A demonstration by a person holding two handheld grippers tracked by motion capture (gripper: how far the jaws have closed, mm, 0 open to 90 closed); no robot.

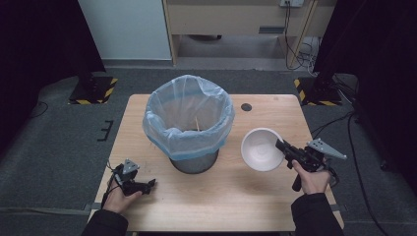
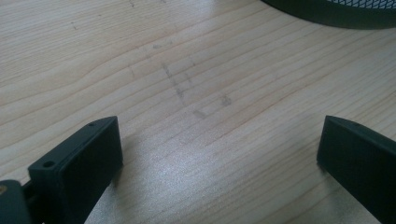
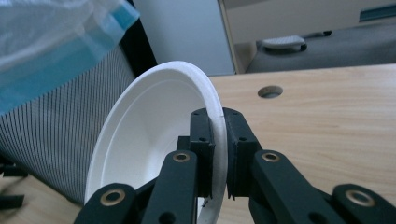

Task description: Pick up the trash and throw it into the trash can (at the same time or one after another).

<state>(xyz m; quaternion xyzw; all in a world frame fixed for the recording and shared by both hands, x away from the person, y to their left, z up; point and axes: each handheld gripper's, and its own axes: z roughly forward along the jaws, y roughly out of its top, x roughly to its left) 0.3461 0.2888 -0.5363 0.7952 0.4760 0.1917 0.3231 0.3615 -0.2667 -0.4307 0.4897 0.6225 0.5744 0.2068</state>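
A white paper bowl [image 1: 260,149] hangs above the table's right half, gripped by its rim in my right gripper [image 1: 281,146]. In the right gripper view the two black jaws pinch the bowl's [image 3: 154,135] edge, my right gripper [image 3: 218,140] being shut on it, with the bowl tilted on its side. A mesh waste bin with a pale blue bag [image 1: 189,123] stands mid-table, left of the bowl; its striped wall [image 3: 51,130] is close behind the bowl. My left gripper [image 1: 150,184] rests low at the front left, open over bare wood [image 2: 219,140].
The wooden table [image 1: 147,105] has a round cable hole [image 1: 246,106] at the back right, seen too beyond the bowl as a dark hole [image 3: 270,91]. The bin's base [image 2: 336,14] lies ahead of the left gripper. Grey floor, cabinets and cables surround the table.
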